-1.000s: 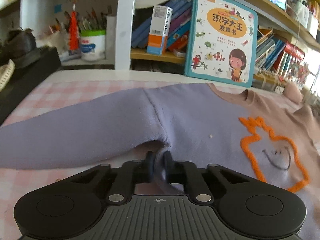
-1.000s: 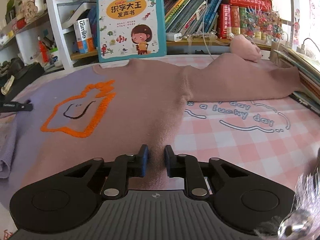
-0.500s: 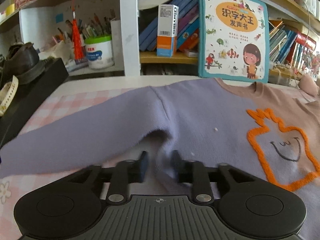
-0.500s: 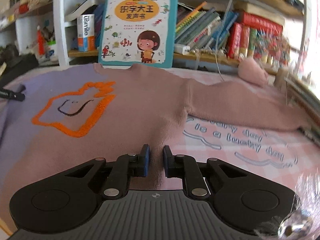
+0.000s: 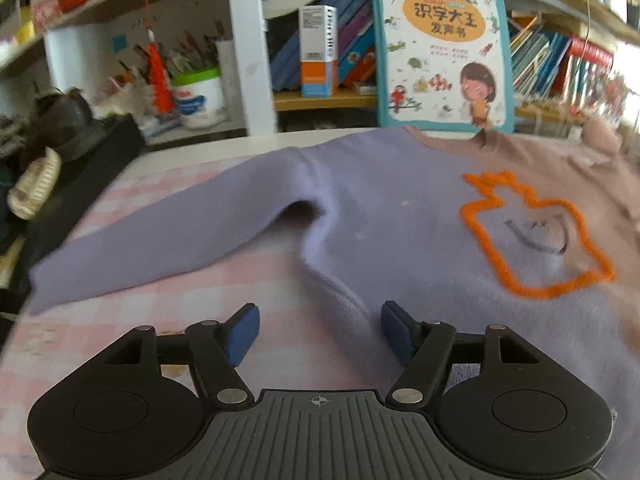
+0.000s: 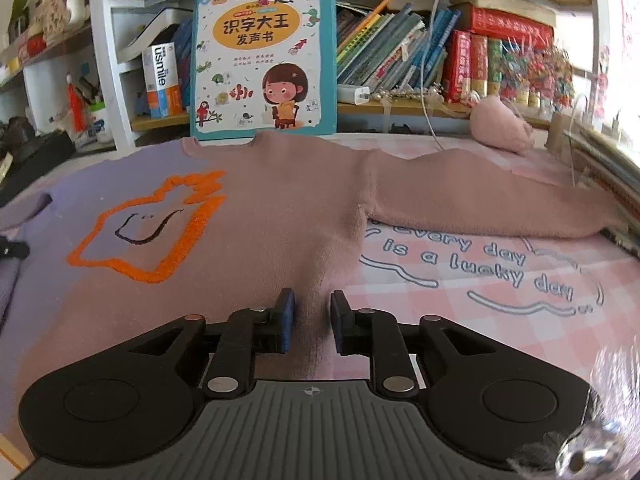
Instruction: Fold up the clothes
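A sweater, lilac on one half [image 5: 400, 240] and dusty pink on the other [image 6: 288, 208], lies flat on the table with both sleeves spread out. It bears an orange outline figure [image 6: 148, 236]. My left gripper [image 5: 318, 330] is open wide, its fingers either side of the lilac side seam below the armpit. My right gripper [image 6: 312, 322] is partly open, astride the pink side edge of the sweater; the cloth lies loose between the fingers.
A pink checked tablecloth [image 6: 480, 280] with grey lettering covers the table. Behind stands a bookshelf with a children's book [image 6: 264, 56] leaning at the collar. A pink plush [image 6: 500, 124] lies at back right. Dark shoes and a black box [image 5: 60, 132] are at left.
My left gripper has opened wide and let go of the lilac fabric, drawing back a little. My right gripper has opened a little.
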Demonstrator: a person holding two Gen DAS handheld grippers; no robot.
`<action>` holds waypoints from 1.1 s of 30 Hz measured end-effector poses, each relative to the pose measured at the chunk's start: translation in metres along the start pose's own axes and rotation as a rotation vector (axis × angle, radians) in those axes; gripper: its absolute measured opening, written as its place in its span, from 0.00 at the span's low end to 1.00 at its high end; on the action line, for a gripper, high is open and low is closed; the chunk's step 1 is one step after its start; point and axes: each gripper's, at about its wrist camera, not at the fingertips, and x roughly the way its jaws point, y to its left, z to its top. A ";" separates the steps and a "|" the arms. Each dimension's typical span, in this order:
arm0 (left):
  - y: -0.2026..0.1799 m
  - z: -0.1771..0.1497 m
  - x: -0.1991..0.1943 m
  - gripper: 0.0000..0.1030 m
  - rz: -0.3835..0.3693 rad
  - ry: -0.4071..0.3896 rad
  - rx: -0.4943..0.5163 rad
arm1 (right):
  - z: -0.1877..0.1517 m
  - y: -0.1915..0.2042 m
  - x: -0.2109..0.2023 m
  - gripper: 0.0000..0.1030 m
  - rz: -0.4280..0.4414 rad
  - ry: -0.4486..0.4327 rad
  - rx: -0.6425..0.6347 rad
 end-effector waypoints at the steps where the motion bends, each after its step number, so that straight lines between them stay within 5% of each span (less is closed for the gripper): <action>1: 0.002 -0.002 -0.004 0.70 0.022 0.000 0.008 | 0.000 -0.001 0.000 0.21 0.002 0.000 0.007; 6: 0.014 -0.008 -0.021 0.74 0.112 0.002 0.023 | -0.001 0.000 -0.001 0.24 0.007 0.001 0.001; 18: -0.024 0.001 -0.042 0.75 -0.061 -0.058 0.090 | 0.000 0.001 0.000 0.31 0.023 0.002 -0.009; 25: -0.018 -0.028 -0.041 0.80 -0.014 0.055 0.183 | 0.000 0.002 0.000 0.32 0.025 0.002 -0.013; 30: 0.014 -0.039 -0.063 0.84 0.002 0.101 0.089 | 0.000 0.002 0.000 0.32 0.024 0.003 -0.015; 33: 0.019 -0.033 -0.067 0.84 0.000 0.039 0.054 | 0.000 0.002 0.000 0.32 0.023 0.002 -0.017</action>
